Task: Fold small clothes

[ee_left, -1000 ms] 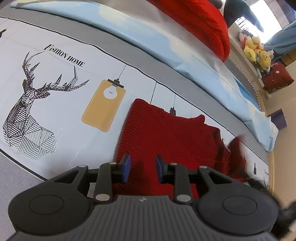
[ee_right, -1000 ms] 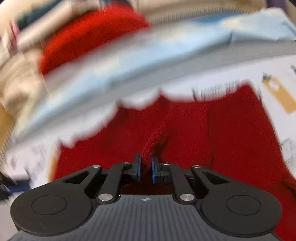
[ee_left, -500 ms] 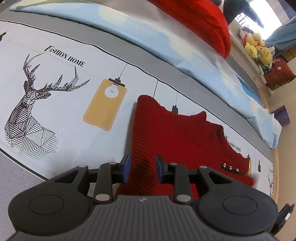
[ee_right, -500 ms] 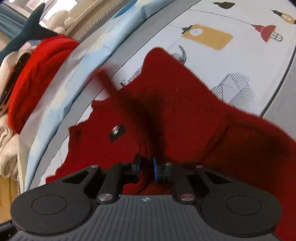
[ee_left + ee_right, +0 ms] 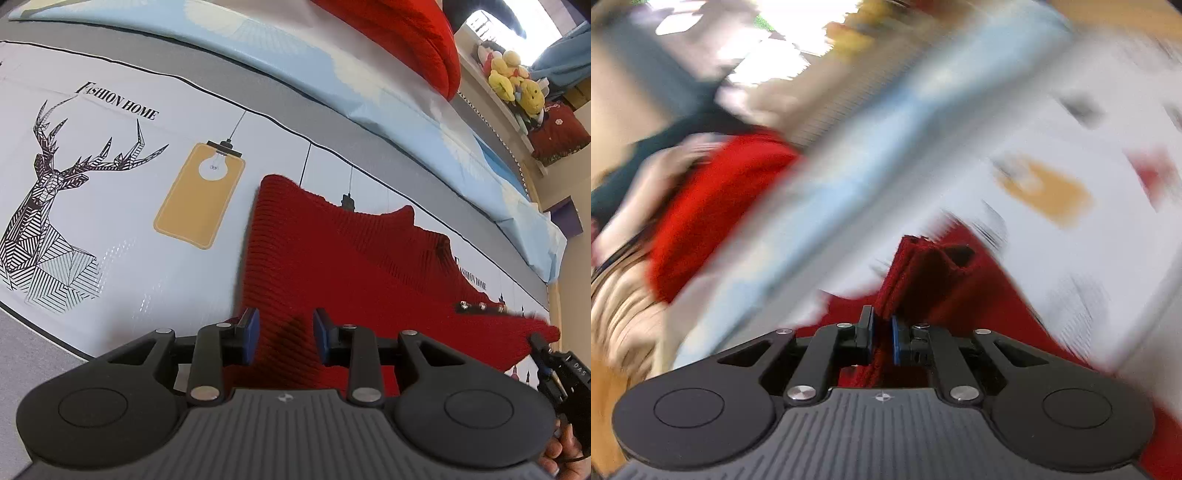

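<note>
surface: printed sheet (image 5: 110, 229), red sweater (image 5: 332, 266) | left hand-held gripper (image 5: 284, 334) parted, empty | right hand-held gripper (image 5: 882, 334) pinching sweater

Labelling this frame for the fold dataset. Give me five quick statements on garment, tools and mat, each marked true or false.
1. The right tool is clamped on a bunched fold of the red knit sweater. True.
2. The left tool is shut tight on the sweater. False: its jaws stand apart over the knit, gripping nothing.
3. The printed mat shows a deer drawing. True.
4. The sweater is blue. False: it is red.
5. The sweater lies on top of the yellow lamp print. False: it lies beside it, clear of it.
</note>
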`<state>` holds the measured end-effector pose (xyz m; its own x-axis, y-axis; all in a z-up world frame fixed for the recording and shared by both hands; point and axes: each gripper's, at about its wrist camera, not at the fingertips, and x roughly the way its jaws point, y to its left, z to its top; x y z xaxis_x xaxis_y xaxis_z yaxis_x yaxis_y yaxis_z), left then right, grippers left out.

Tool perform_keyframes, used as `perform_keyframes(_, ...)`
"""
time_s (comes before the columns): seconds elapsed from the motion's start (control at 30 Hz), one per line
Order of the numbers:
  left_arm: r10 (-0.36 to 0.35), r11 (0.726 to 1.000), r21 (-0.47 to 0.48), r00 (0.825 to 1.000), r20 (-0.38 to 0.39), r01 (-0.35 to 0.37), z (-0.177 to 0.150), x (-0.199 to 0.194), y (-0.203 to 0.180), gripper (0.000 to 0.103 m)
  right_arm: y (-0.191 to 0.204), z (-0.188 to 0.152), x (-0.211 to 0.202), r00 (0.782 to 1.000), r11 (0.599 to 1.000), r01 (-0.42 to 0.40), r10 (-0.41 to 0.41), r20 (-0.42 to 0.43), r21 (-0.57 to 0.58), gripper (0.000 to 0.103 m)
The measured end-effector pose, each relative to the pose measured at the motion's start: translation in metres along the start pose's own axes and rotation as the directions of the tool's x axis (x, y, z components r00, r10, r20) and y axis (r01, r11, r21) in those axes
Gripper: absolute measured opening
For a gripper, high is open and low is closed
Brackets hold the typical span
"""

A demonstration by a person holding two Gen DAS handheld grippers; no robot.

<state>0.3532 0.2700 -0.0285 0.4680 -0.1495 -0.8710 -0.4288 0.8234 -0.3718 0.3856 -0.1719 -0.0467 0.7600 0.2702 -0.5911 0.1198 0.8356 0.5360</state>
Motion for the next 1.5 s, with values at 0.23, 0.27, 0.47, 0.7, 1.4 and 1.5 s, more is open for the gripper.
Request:
perform_keyframes(0.23, 0.005, 1.000, 0.014, 1.000, -0.007, -0.005, -0.001, 0.002, -0.002, 0.035, -0.021, 0.011, -0.014, 0.937, 0.938, 0.339, -0.344, 0.062, 0.071, 0.022)
perform_keyframes(0.27, 0.006, 1.000, 0.016, 1.000, -0.007, -0.006, -0.001, 0.003, -0.002, 0.035, -0.023, 0.013, -0.016, 0.942, 0.942, 0.325, -0.330, 0.066, 0.080, 0.022)
perform_keyframes(0.47, -0.055, 0.997, -0.054, 0.996, -0.068, 0.052, -0.008, 0.031, 0.018, 0.036, -0.033, 0.004, 0.017, 0.975, 0.981, 0.152, -0.130, -0.179, 0.120, 0.038)
perform_keyframes(0.7, 0.053, 0.998, -0.036, 0.997, -0.060, -0.055, -0.007, 0.031, 0.025, 0.021, -0.040, -0.002, 0.029, 0.949, 0.971, 0.211, -0.176, -0.264, 0.114, 0.043)
perform_keyframes(1.4, 0.002, 0.969, 0.231, 0.942, 0.334, -0.084, -0.058, -0.112, -0.028, 0.037, -0.029, 0.040, -0.084, 0.987, 0.990, 0.133, -0.136, -0.088, -0.036, 0.050)
perform_keyframes(1.5, 0.005, 0.969, 0.228, 0.934, 0.357, -0.092, -0.078, -0.146, -0.027, 0.037, -0.021, 0.045, -0.125, 0.995, 0.993, 0.091, -0.094, -0.037, -0.075, 0.050)
